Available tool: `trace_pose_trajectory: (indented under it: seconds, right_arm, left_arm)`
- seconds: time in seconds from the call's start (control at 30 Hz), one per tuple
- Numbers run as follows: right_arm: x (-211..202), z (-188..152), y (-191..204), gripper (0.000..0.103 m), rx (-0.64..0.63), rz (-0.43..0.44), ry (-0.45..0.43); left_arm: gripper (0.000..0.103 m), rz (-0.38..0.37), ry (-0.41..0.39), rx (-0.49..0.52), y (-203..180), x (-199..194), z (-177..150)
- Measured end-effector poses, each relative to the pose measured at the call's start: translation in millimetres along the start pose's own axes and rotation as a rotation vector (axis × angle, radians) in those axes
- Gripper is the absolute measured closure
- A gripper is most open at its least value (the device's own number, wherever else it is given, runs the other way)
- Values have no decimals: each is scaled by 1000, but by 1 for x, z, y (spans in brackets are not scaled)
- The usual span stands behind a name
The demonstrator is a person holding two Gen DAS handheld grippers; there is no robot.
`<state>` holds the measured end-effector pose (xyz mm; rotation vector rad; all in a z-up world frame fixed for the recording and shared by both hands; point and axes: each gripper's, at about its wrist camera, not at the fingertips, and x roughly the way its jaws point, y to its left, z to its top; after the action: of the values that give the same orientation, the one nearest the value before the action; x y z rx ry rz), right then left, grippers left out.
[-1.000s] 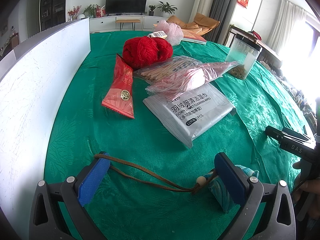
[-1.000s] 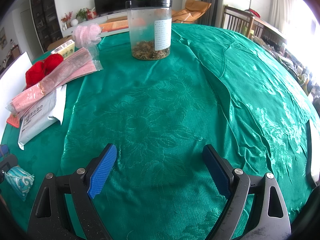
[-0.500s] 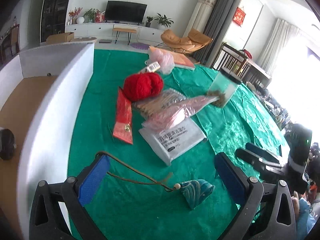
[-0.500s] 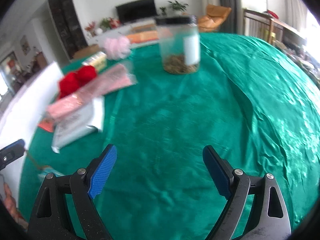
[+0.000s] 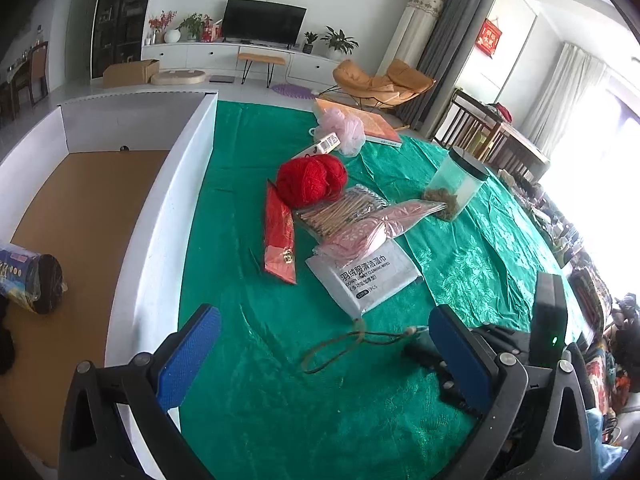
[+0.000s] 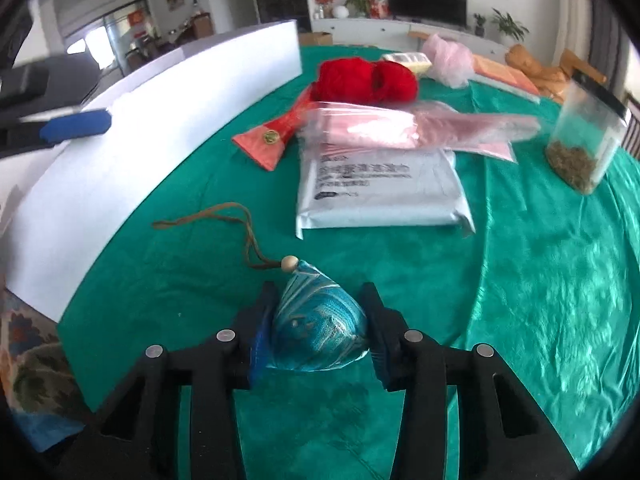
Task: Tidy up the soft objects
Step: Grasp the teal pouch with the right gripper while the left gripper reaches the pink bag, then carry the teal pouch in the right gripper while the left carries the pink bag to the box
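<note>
Silky blue sachet (image 6: 318,326) sat between the pads of my right gripper (image 6: 320,330), whose jaws were closing on it. My left gripper (image 5: 324,354) hung open and empty. Ahead, the brown cord (image 6: 236,226) trailed loose; I judged it could snag when lifting.

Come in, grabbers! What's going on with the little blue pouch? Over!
Right gripper closing, small teal silk pouch between its pads. Left gripper open, empty. Pouch's brown cord trails on the green tablecloth. Nothing blocking.
</note>
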<state>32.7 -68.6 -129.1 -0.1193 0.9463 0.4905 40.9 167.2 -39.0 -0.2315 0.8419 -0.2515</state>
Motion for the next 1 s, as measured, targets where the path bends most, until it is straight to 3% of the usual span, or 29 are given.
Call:
trace_pose_trajectory:
  seconds: [0.23,0.33,0.43,0.47,0.53,0.57,0.6,0.67,0.87,1.0]
  right_arm:
    - [-50,-20,-134,59,407,-184,-60]
    - [-61,-31,-165,59,515,-211,-83]
    - [-65,-34,-175,59,565,-174,-108]
    - [-66,-33,-175,59,564,-172,-115]
    - [-70,-33,-177,59,565,-176,-136]
    - [-72,-31,-179,59,573,-177,-148]
    - [-75,-32,-179,59,584,-179,-160]
    - [-76,-33,-179,59,608,-178,-174]
    - [-83,-35,-181,59,643,-183,-218]
    - [-86,-31,-171,59,590,-206,-235]
  left_arm:
    - [0,-21,75,149,-55,42,31]
    - [0,24,133,284,-88,86,58]
    - [1,128,225,431,-112,142,70]
    - [4,157,264,470,-116,160,69]
    - [25,179,336,509,-118,185,65]
    - [50,184,365,511,-117,193,63]
    - [62,185,362,503,-114,195,64]
    - [65,151,328,453,-109,185,71]
    - [67,-114,205,160,-70,113,89]
    - [67,-194,98,28,-32,43,83]
